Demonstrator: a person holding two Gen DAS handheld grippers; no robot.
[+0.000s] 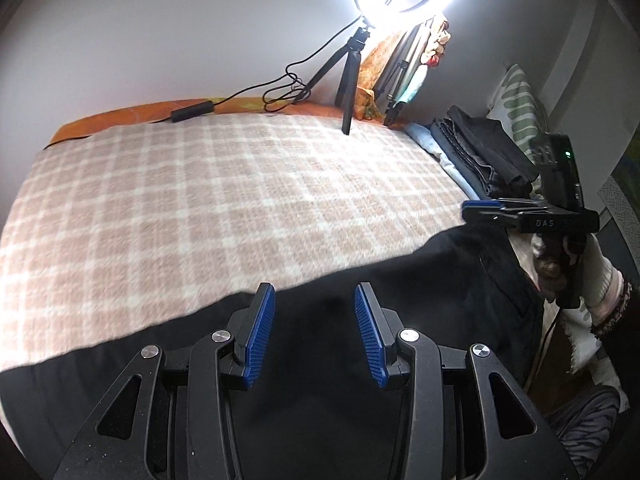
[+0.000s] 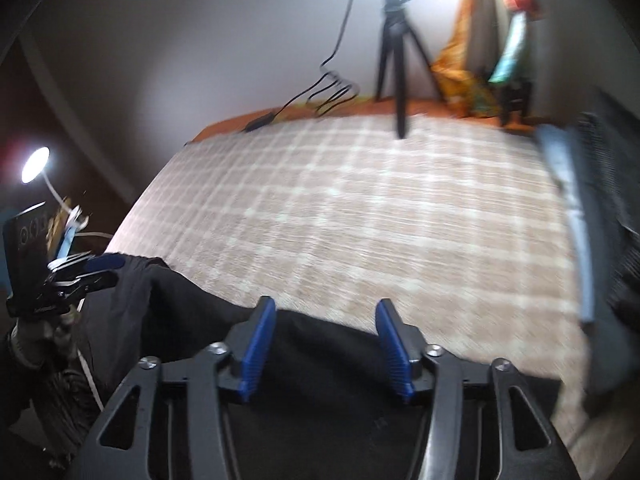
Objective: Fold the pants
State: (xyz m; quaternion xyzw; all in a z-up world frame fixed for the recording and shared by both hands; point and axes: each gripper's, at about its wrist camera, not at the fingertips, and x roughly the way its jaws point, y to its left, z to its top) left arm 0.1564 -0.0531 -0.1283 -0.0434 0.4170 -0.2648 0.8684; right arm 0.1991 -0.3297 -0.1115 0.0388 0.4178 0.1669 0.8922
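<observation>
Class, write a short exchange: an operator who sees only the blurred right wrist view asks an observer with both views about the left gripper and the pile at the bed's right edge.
Operator: Is the left gripper open?
Observer: Yes. The left gripper has its jaws apart above the black pants, with nothing between them.
Operator: What is that blurred pile on the right?
Observer: A stack of folded clothes: black on top, denim under it, light blue lowest.

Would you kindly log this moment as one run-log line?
stage: pre-grasp | left hand-held gripper: open over black pants | right hand-held gripper: open over pants | surface: plaid blanket
</observation>
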